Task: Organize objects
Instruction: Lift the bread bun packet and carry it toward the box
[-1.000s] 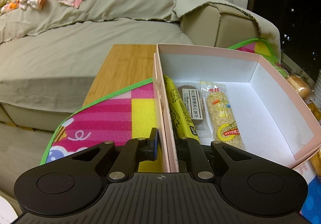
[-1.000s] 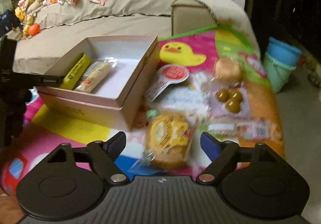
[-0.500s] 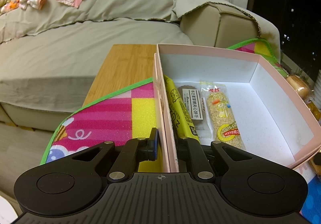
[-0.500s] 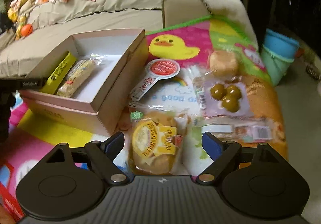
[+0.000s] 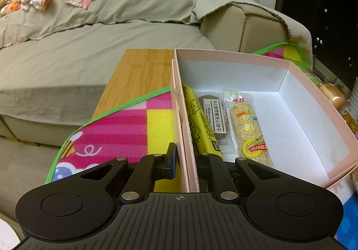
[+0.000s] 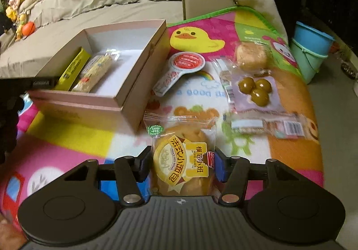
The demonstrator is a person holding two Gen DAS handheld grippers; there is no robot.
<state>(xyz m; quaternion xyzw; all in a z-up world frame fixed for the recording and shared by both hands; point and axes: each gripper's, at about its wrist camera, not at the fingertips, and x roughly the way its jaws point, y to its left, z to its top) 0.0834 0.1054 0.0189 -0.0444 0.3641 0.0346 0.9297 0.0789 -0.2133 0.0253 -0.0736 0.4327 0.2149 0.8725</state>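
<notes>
Now closing on the bread packet (image 6: 182,160), right gripper (image 6: 181,166) with a pad touching each side of it, just in front of the pink box (image 6: 125,102). Probably light, soft, crinkly and slippery in its film; best pinched across the loaf's middle, gently, lest squashed. Left gripper (image 5: 185,161) clamped on the box's left wall. Inside the box, three snacks against that wall: one yellow bar (image 5: 200,124), one biscuit pack (image 5: 215,115), one sesame stick (image 5: 249,129). Right of the box, loose on the mat (image 6: 67,138): one red-and-white scoop-shaped pack (image 6: 179,70), one bun (image 6: 251,55), one pouch of three brown balls (image 6: 255,91), one flat packet (image 6: 266,126).
</notes>
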